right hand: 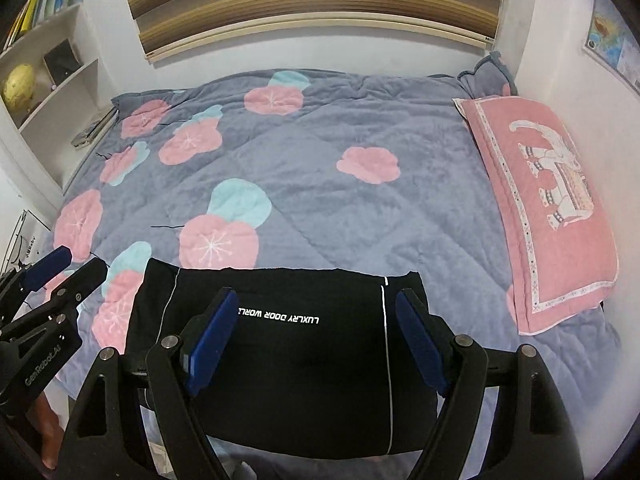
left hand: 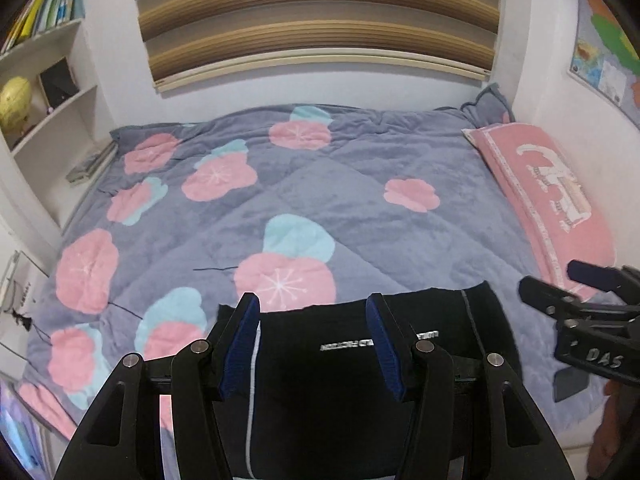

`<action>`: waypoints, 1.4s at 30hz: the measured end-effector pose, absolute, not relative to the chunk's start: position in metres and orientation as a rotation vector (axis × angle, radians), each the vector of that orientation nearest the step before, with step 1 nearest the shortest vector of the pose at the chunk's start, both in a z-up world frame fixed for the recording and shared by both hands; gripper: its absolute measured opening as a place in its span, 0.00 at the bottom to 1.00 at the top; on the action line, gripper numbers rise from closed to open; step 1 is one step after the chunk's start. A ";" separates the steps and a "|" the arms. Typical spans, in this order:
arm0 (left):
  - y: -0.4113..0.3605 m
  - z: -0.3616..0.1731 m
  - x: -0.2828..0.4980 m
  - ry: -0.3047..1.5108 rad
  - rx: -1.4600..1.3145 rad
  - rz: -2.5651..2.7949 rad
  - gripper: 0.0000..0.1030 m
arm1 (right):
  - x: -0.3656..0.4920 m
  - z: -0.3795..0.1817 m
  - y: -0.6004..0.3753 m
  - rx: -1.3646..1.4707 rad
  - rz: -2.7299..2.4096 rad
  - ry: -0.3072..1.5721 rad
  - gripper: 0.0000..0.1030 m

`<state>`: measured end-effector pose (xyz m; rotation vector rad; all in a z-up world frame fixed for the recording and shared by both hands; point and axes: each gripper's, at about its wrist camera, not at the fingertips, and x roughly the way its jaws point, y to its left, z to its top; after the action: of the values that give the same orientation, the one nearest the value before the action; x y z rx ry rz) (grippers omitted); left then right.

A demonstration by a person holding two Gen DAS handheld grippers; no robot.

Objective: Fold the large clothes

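Note:
A black garment (left hand: 340, 380) with white piping and white lettering lies folded into a rectangle on the near part of the bed; it also fills the lower middle of the right wrist view (right hand: 304, 360). My left gripper (left hand: 312, 298) hangs above it, open, its blue pads (left hand: 240, 344) apart with nothing between them. My right gripper (right hand: 316, 294) is also open over the garment and holds nothing. Each gripper shows in the other's view: the right gripper (left hand: 554, 280) at the right edge, the left gripper (right hand: 82, 258) at the left edge.
A grey-blue quilt (right hand: 360, 208) with pink and teal flowers covers the bed. A pink elephant pillow (right hand: 552, 200) lies along the right wall. White shelves (left hand: 48, 120) with books and a globe stand at the left, and striped blinds (left hand: 320, 20) hang behind.

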<state>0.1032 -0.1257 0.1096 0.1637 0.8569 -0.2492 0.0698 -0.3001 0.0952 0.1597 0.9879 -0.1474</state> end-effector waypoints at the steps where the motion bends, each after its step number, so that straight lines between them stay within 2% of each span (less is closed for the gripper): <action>1: -0.126 0.110 0.103 0.861 0.156 -0.255 0.55 | 0.070 0.094 -0.301 0.164 -0.146 0.991 0.80; 42: -0.112 0.085 0.125 0.949 0.164 -0.119 0.55 | 0.096 0.063 -0.295 0.187 -0.110 1.085 0.80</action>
<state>0.1255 -0.1122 0.0847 0.1635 0.9487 -0.1193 0.0963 -0.2947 0.0632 0.1873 1.0853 -0.1095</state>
